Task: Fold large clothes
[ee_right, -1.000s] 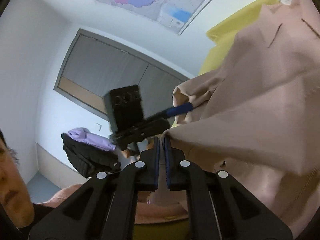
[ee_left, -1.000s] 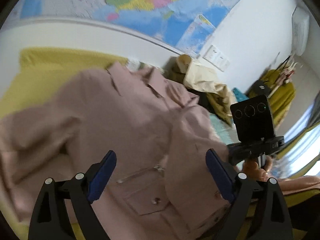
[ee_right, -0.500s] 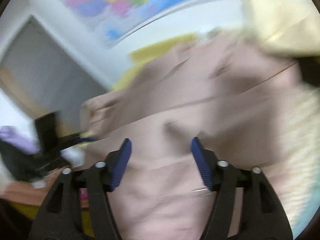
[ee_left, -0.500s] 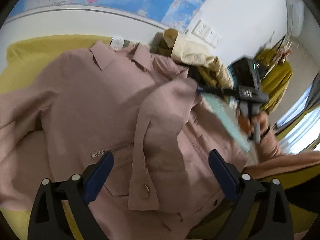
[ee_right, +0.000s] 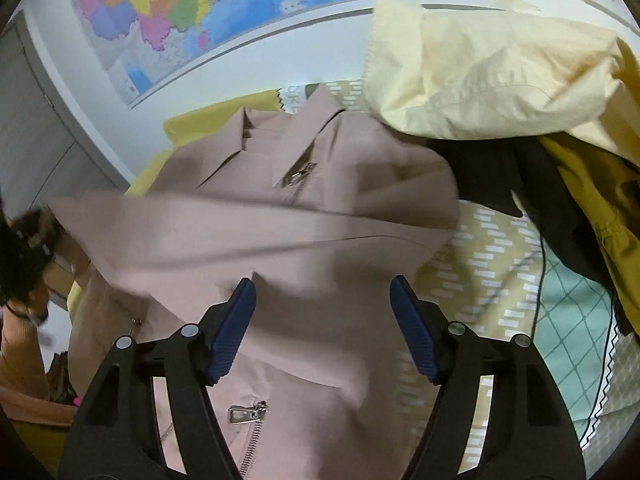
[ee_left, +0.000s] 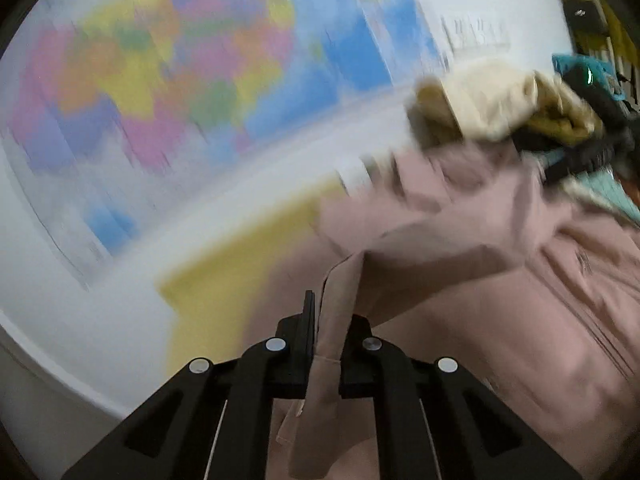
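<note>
A dusty-pink zip jacket [ee_right: 320,208] lies front up on the bed, collar toward the wall. In the left wrist view my left gripper [ee_left: 330,320] has its jaws closing on a strip of the pink jacket [ee_left: 500,320]. The cloth is pinched between the pads and hangs down through them. That strip stretches as a band [ee_right: 200,232] across the chest toward the left. My right gripper [ee_right: 324,320] hovers over the jacket's middle with its jaws opening and nothing between the blue pads [ee_right: 234,332].
A pile of clothes sits to the right: a cream garment [ee_right: 480,72], a black one [ee_right: 500,176] and a mustard one [ee_right: 600,200]. A patterned blanket [ee_right: 480,272] and a black cable [ee_right: 540,280] lie beside the jacket. A map [ee_right: 200,0] hangs on the wall behind the yellow sheet [ee_left: 208,292].
My left gripper went from wide open to closed on a strip of the jacket and swung left. My right gripper let go of the cloth, opened, and moved over the jacket's chest.
</note>
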`<state>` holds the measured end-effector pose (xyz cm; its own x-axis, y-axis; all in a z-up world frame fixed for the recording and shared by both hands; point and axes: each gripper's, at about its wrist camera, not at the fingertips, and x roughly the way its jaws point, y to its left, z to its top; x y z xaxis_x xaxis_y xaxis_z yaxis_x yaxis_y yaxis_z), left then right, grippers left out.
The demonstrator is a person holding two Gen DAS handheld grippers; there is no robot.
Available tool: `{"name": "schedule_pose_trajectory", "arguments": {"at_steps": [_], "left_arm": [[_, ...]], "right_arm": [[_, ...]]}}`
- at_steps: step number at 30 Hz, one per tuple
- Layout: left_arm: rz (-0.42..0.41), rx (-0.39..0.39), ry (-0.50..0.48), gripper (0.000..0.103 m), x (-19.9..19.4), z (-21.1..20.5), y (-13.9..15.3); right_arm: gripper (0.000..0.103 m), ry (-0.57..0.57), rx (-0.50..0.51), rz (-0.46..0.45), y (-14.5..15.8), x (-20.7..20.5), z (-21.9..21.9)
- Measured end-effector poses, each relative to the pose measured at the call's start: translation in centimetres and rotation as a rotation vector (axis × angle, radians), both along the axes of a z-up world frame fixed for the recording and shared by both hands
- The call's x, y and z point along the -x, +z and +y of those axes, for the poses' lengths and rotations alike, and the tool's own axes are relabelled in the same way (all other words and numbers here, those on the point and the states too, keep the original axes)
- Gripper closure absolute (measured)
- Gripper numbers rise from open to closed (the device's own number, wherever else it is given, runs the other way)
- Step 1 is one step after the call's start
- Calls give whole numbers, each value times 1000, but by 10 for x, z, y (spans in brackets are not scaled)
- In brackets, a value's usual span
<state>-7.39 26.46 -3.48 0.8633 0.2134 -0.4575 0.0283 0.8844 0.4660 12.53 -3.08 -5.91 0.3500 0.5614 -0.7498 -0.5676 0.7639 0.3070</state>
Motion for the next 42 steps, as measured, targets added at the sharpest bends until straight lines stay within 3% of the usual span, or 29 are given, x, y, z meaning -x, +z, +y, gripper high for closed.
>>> {"name": "schedule_pose_trajectory", "arguments": {"at_steps": [1, 3, 5, 7, 9, 10, 12, 14, 16, 17, 18, 20, 25, 29, 31, 33, 35, 36, 38, 42], "left_arm": [[-63, -8, -33, 90, 7, 2, 5], [-70, -18, -46, 75, 11, 9, -3], [13, 16, -21, 73, 6, 22, -26], [122, 40, 0, 61, 2, 33, -54], [205, 95, 15, 59, 3, 42, -72], [208, 134, 9, 57, 7, 46, -73], [185, 187, -7, 30, 17, 50, -69], [146, 225, -21, 18, 26, 51, -59], [141, 279, -38, 16, 29, 55, -55], [141, 299, -37, 15, 30, 58, -55], [142, 300, -26, 15, 32, 60, -56], [164, 318, -16, 15, 30, 61, -58], [205, 343, 4, 14, 15, 76, -64], [267, 356, -19, 16, -2, 75, -75], [305, 327, -42, 23, -8, 67, -83], [345, 268, -58, 30, -13, 56, -94], [360, 208, -56, 54, -17, 46, -102], [348, 182, -42, 66, -18, 44, -102], [317, 176, -21, 79, -19, 45, -97], [171, 189, -5, 86, -12, 52, -62]], "right_arm": [[33, -4, -6, 5, -1, -1, -1], [33, -5, -14, 7, -1, 0, -4], [33, 2, -17, 4, 3, 1, -3], [33, 15, -21, -4, 6, 2, -2], [33, 31, -8, -25, 10, 2, 7], [33, 42, -3, -32, 11, 2, 12], [31, 65, 21, -63, 12, 3, 28], [29, 90, 32, -70, 9, 2, 40], [30, 129, 75, -64, 0, 3, 56], [33, 142, 111, -65, -5, 3, 61], [47, 160, 165, -70, -12, 4, 68], [58, 176, 294, -49, -31, 5, 72], [61, 90, 321, -36, -29, -1, 45], [55, 76, 229, -5, -18, 0, 33], [42, 74, 160, -7, -10, 1, 27], [39, 46, 119, 3, -5, -1, 22], [39, 38, 101, 16, -5, -2, 19], [39, 30, 99, 20, -6, -2, 18], [34, 20, 85, 34, -7, -4, 16], [31, -13, 49, 39, -6, -7, 11]]}}
